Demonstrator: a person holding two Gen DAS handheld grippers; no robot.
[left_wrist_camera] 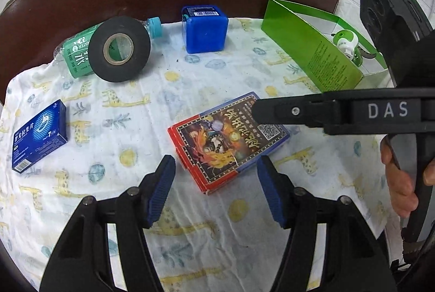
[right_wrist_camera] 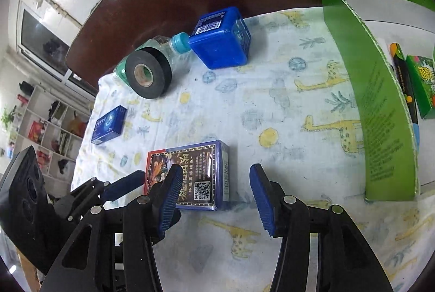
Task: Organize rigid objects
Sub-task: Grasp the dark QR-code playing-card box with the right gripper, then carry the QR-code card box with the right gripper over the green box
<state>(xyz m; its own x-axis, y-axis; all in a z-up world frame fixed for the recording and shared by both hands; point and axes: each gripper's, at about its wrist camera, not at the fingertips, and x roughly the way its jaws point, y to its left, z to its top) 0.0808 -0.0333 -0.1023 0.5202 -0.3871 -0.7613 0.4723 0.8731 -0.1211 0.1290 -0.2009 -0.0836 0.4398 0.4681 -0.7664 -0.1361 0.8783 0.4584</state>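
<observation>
A playing-card box point(left_wrist_camera: 228, 139) with dark artwork, a QR code and red and blue edges lies flat on the giraffe-print cloth point(left_wrist_camera: 130, 112). My left gripper point(left_wrist_camera: 216, 166) is open, its blue pads straddling the box's near corner without touching it. From the right, the right gripper's black finger point(left_wrist_camera: 272, 111) reaches over the box's far end, a hand gripping its handle. In the right wrist view my right gripper point(right_wrist_camera: 216, 172) is open; the card box point(right_wrist_camera: 198, 169) lies beside and partly behind its left finger, and bare cloth shows between the pads.
At the back lie a black tape roll point(left_wrist_camera: 119, 48) leaning on a green-labelled water bottle point(left_wrist_camera: 74, 52), and a blue cube container point(left_wrist_camera: 205, 30). A blue medicine box point(left_wrist_camera: 39, 137) lies left. An open green carton point(left_wrist_camera: 312, 52) at right holds small items point(right_wrist_camera: 421, 85).
</observation>
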